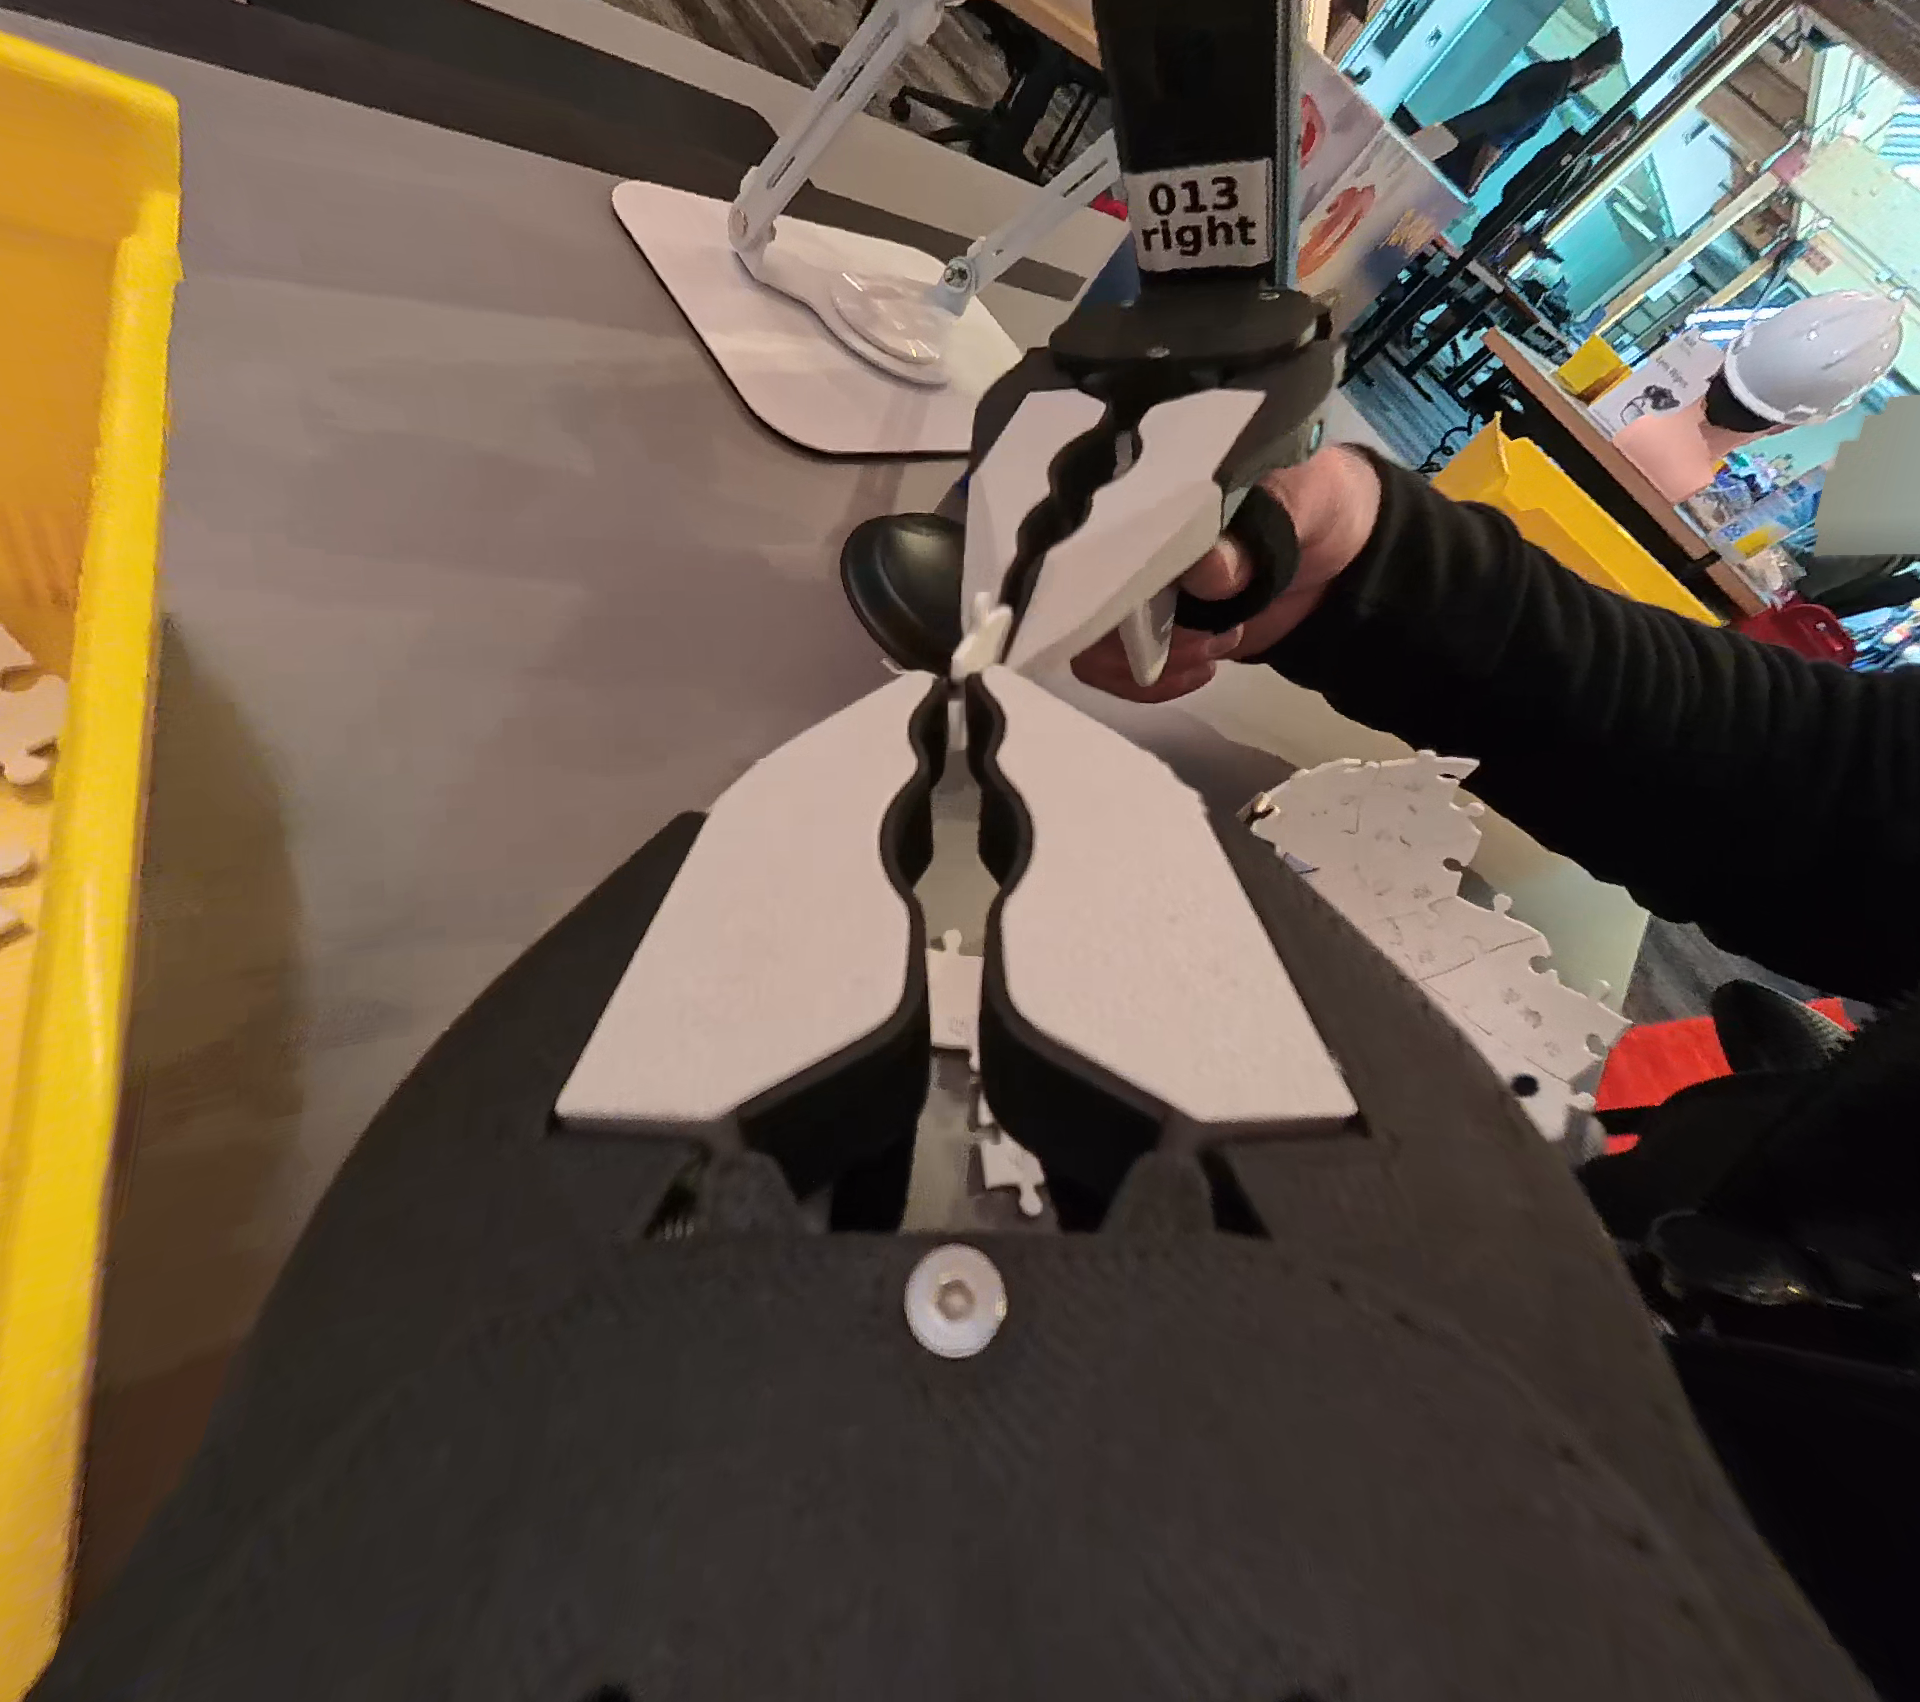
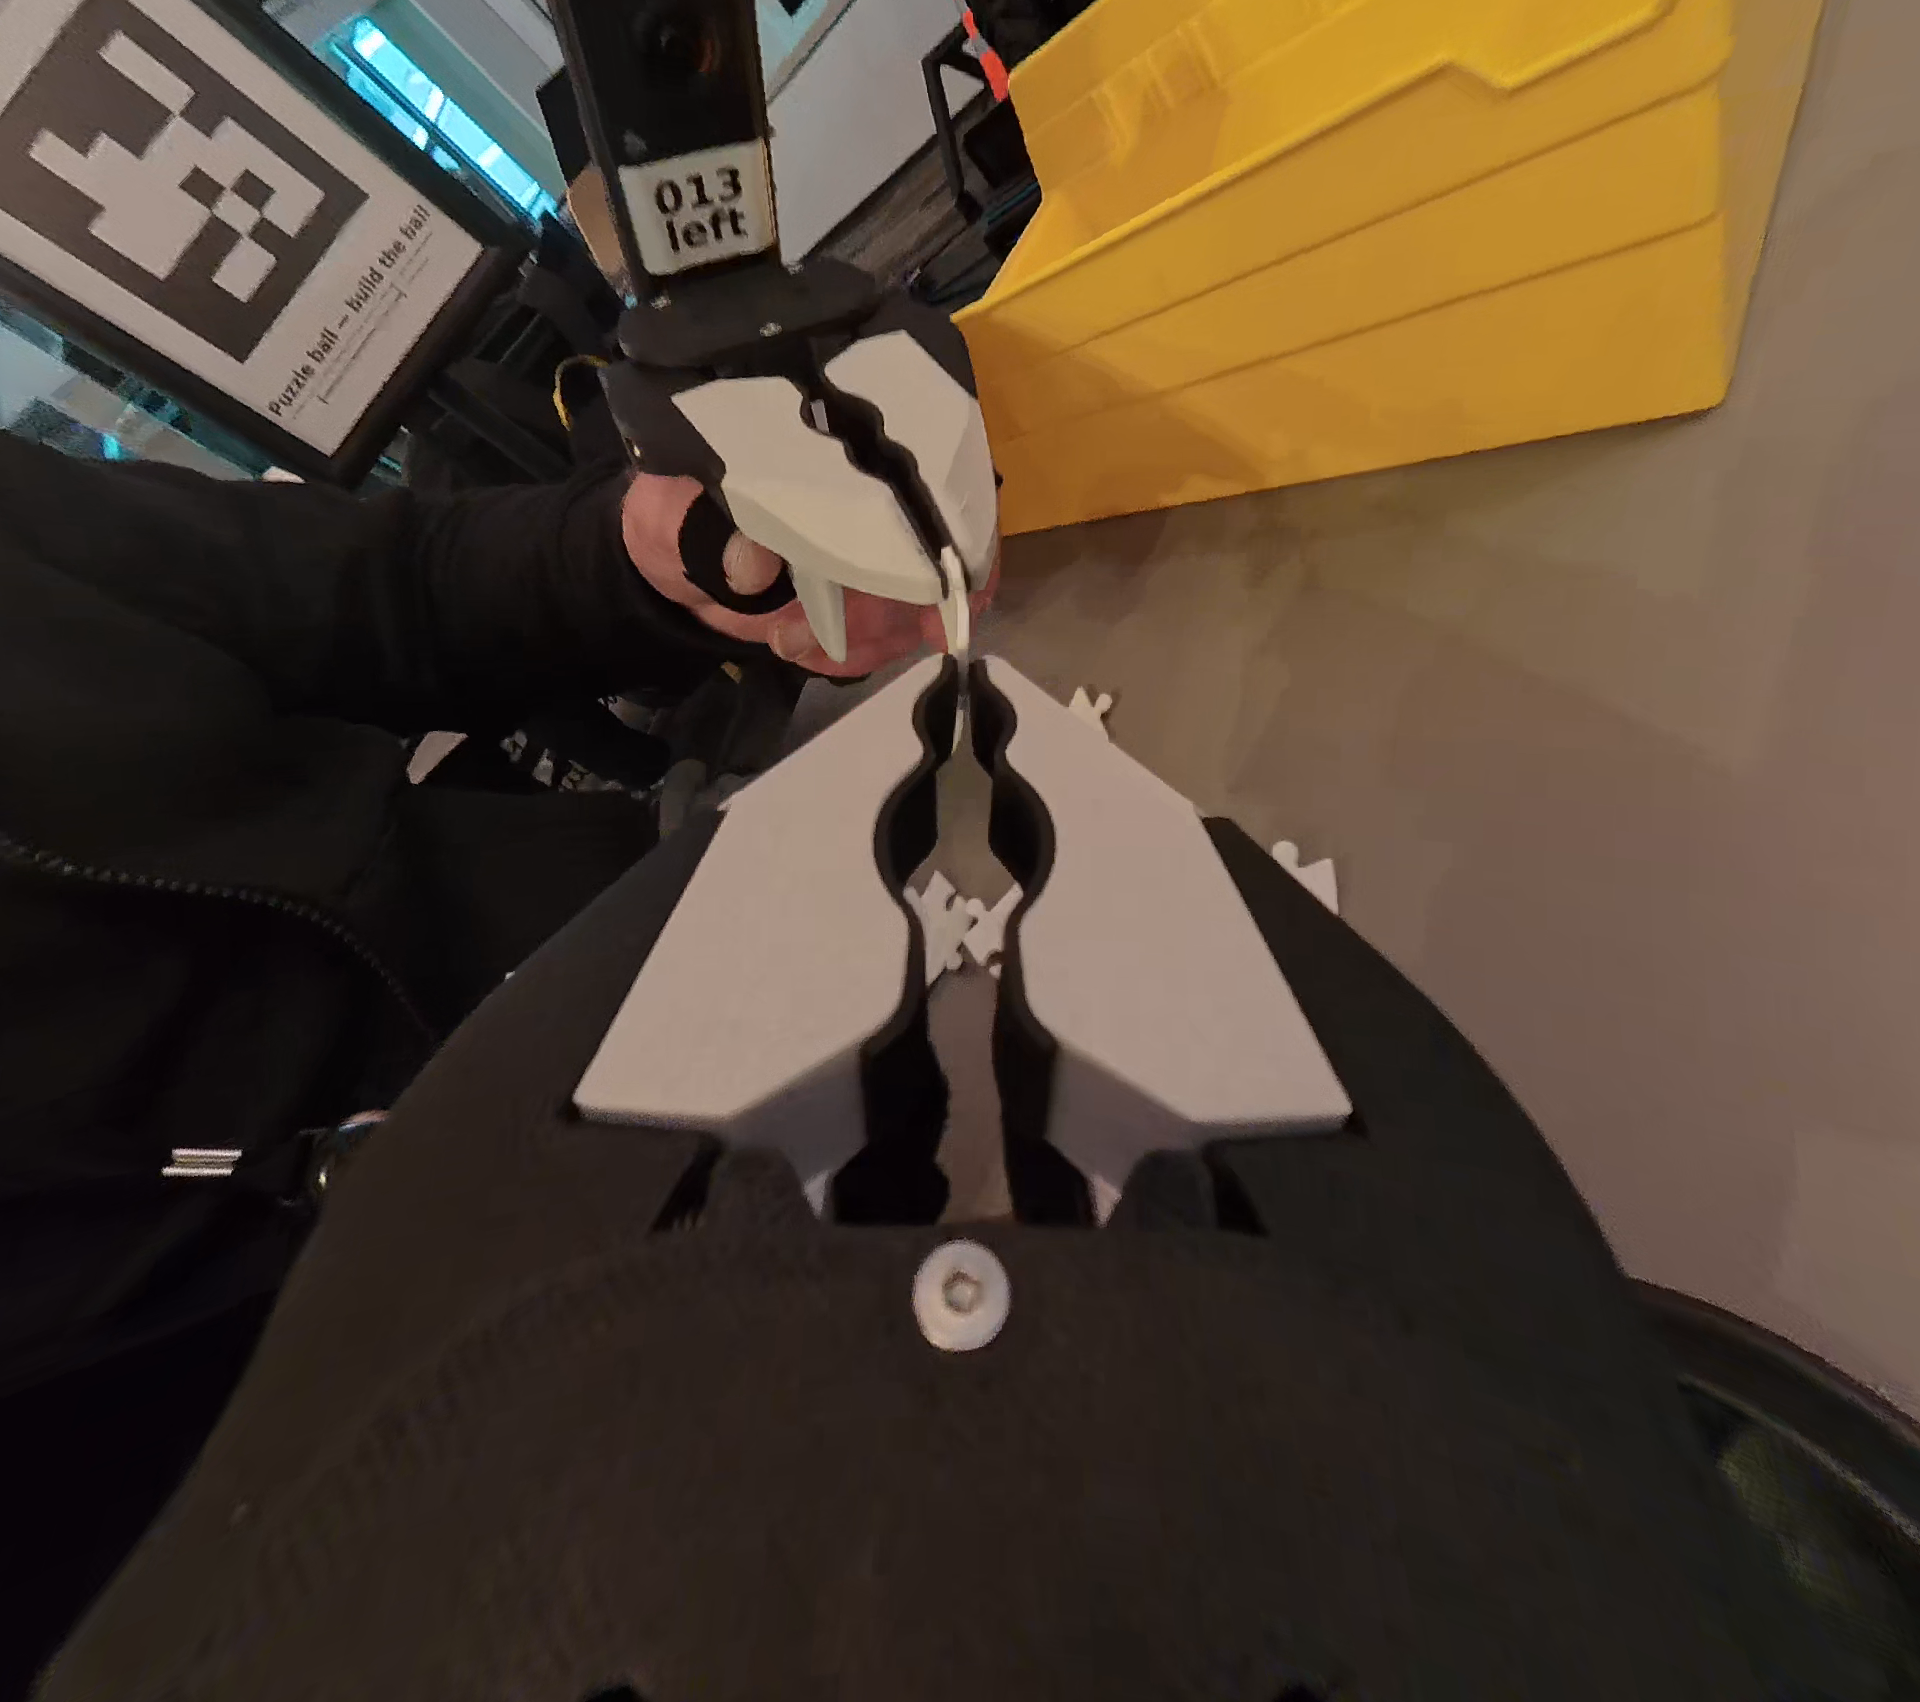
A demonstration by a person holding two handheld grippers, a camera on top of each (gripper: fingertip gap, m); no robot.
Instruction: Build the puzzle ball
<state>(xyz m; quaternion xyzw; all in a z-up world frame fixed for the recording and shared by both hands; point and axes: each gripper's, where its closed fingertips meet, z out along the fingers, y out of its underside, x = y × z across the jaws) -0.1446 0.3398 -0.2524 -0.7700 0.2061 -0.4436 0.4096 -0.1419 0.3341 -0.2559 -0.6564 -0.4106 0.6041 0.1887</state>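
Observation:
My left gripper (image 1: 956, 702) is shut on a thin white puzzle piece (image 1: 954, 722), seen edge-on between its tips. My right gripper (image 2: 961, 676) is shut on another white puzzle piece (image 2: 964, 712). The two grippers face each other tip to tip above the grey table, and their pieces touch between the tips. The right gripper (image 1: 992, 650) and its piece (image 1: 982, 626) show in the left wrist view. The left gripper (image 2: 961, 577) shows in the right wrist view. A curved assembled section of white pieces (image 1: 1392, 863) lies on the table under the right arm, and it also shows between my right fingers (image 2: 966, 920).
A yellow bin (image 1: 94, 509) with loose white pieces (image 1: 21, 738) stands at the left; it also shows in the right wrist view (image 2: 1351, 198). A white stand base (image 1: 831, 343) sits farther back. A black rounded object (image 1: 894, 572) lies behind the grippers. A framed sign (image 2: 208, 198) stands nearby. Both grippers' tips are close together, under 4 cm apart.

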